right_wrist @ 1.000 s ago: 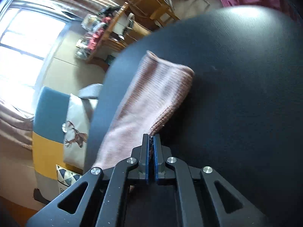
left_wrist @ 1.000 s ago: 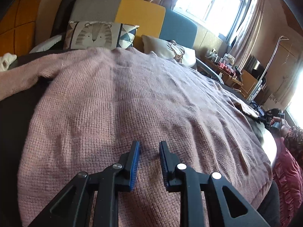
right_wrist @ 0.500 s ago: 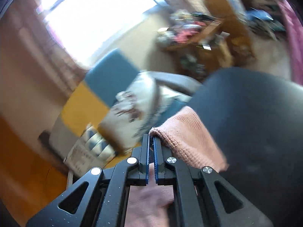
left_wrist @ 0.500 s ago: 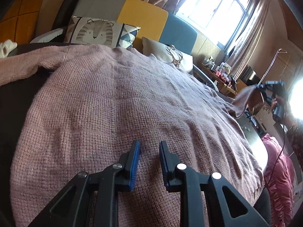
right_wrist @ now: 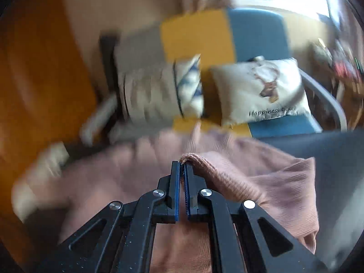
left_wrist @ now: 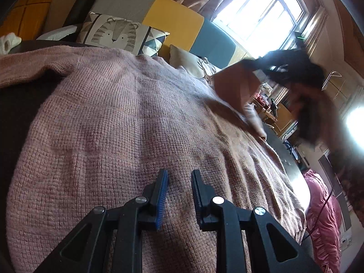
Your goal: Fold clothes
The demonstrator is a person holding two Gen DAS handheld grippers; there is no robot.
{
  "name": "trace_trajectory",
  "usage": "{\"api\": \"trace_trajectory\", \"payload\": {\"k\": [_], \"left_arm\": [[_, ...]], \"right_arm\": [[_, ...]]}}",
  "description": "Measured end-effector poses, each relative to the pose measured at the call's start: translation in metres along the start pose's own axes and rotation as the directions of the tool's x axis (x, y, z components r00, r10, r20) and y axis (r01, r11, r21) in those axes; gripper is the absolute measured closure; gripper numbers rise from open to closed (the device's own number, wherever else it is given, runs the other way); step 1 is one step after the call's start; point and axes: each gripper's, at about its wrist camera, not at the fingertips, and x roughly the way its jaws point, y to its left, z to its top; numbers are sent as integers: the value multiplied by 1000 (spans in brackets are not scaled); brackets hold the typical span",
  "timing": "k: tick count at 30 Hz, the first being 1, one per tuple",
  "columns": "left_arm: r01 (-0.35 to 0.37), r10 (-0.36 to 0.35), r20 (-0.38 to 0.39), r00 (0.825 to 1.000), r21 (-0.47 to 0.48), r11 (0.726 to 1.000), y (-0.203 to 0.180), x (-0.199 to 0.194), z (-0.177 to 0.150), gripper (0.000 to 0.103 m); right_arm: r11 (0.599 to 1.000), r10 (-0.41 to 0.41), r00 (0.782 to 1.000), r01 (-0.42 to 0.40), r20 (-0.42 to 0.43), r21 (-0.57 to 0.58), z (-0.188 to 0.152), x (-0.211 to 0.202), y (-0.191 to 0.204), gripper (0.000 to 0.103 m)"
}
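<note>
Swung sleeve cuff (right_wrist: 204, 166) over sweater (left_wrist: 113, 125), right gripper (right_wrist: 182, 170) clamped; left gripper (left_wrist: 179, 182) agape ahead; could slip loose

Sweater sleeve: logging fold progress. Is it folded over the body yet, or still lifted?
Still lifted: the right gripper is shut on the sleeve cuff, holding it above the sweater body.

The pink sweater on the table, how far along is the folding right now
Early. Done: the pink sweater lies spread flat on the dark table. In hand: the right gripper is shut on the sleeve cuff, lifted over the body; the left gripper is open above the hem. Left: laying that sleeve down, the other sleeve, which lies stretched out, and folding the body.
</note>
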Motion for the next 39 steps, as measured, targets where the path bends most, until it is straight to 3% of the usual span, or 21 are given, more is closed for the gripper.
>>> {"api": "trace_trajectory", "payload": {"k": [3, 5, 7, 10, 12, 15, 17, 19, 21, 23, 25, 27, 29, 30, 31, 34, 38, 39], "left_arm": [[7, -7, -1, 1000, -2, 1000, 1, -1, -1, 82], [10, -10, -2, 1000, -4, 1000, 2, -1, -1, 82], [12, -12, -3, 1000, -5, 1000, 3, -1, -1, 82], [4, -4, -15, 1000, -11, 1000, 3, 0, -1, 82], [-14, 13, -37, 999, -25, 1000, 0, 1, 4, 82], [-11, 10, -48, 999, -29, 1000, -11, 3, 20, 82], [-13, 12, -43, 999, -14, 1000, -21, 4, 33, 82], [-58, 58, -4, 998, 69, 996, -41, 10, 53, 82], [-132, 127, 37, 991, 193, 972, -65, 24, 72, 81], [-192, 195, 26, 980, 353, 916, -89, 53, 85, 81], [-228, 261, 6, 965, 506, 831, -106, 84, 86, 81], [-262, 305, 49, 951, 652, 712, -121, 105, 77, 81], [-294, 326, 119, 938, 773, 562, -134, 121, 64, 81], [-306, 328, 150, 933, 810, 501, -140, 128, 60, 81], [-310, 322, 164, 932, 820, 480, -143, 133, 58, 81], [-301, 310, 168, 936, 838, 456, -152, 149, 60, 81], [-322, 316, 201, 927, 859, 399, -167, 170, 65, 81], [-317, 314, 197, 929, 861, 397, -169, 174, 67, 81]], "right_arm": [[977, -104, 986, 76, -134, -200, -35, 48, 43, 97], [971, -93, 974, 43, -206, -234, -55, 60, 52, 93], [975, -59, 975, 11, -213, -221, -68, 54, 52, 93], [992, 90, 988, -100, -123, -75, -80, 23, 28, 84], [993, 119, 991, -118, -55, 23, -89, 4, -1, 74], [990, 17, 999, -11, -41, 140, -100, -14, -59, 73], [979, -9, 999, 19, -47, 204, -105, -20, -91, 73], [962, -33, 998, 46, -52, 269, -110, -24, -124, 73], [949, -75, 995, 89, -58, 304, -121, -21, -144, 73], [935, -110, 992, 125, -64, 330, -135, -16, -159, 72], [927, -95, 995, 104, -42, 361, -142, -17, -168, 69], [917, -64, 998, 67, -21, 393, -146, -19, -174, 69], [908, -40, 999, 38, -6, 416, -149, -18, -179, 69], [904, -28, 1000, 25, 1, 427, -150, -19, -181, 69], [899, -16, 1000, 12, 7, 438, -151, -19, -182, 69], [881, 15, 1000, -26, 28, 472, -152, -19, -188, 69], [868, 35, 998, -53, 45, 494, -148, -20, -190, 69], [866, 36, 998, -54, 46, 496, -148, -20, -190, 69]]}}
